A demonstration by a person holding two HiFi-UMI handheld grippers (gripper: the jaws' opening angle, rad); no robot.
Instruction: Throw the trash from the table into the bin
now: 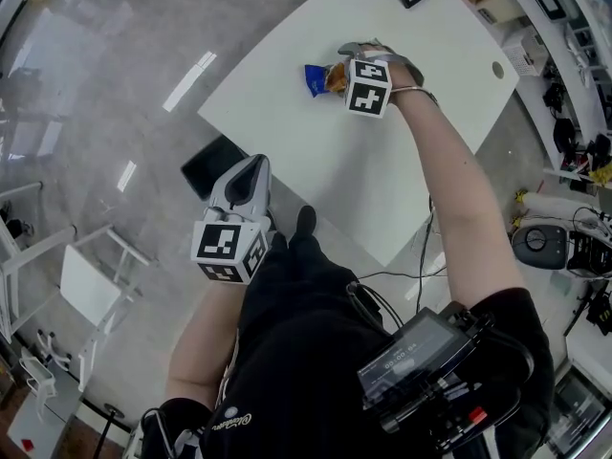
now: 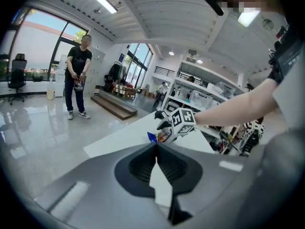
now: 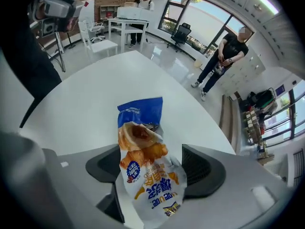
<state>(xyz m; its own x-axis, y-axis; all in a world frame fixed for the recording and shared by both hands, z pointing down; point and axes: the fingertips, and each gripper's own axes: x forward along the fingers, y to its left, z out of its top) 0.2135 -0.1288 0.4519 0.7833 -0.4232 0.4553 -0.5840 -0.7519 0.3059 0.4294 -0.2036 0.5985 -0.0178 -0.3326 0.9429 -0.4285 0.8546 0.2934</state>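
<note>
The worktop point(image 1: 316, 170) is seen as a smooth white surface with a dull, satin finish. The snack wrapper point(image 3: 143, 151) is made of thin, glossy plastic film, crinkled and printed. The shells of the left hand-held gripper point(image 2: 156, 149) and the right hand-held gripper point(image 3: 152, 168) are moulded in matt grey plastic. Their dark pads point(image 3: 202, 168) are finely ribbed and are probably rubber, though that cannot be settled from these views. The marker cube point(image 1: 368, 87) is faced with matt printed squares. The floor point(image 1: 105, 84) is polished to a hard gloss in which lights are mirrored.
</note>
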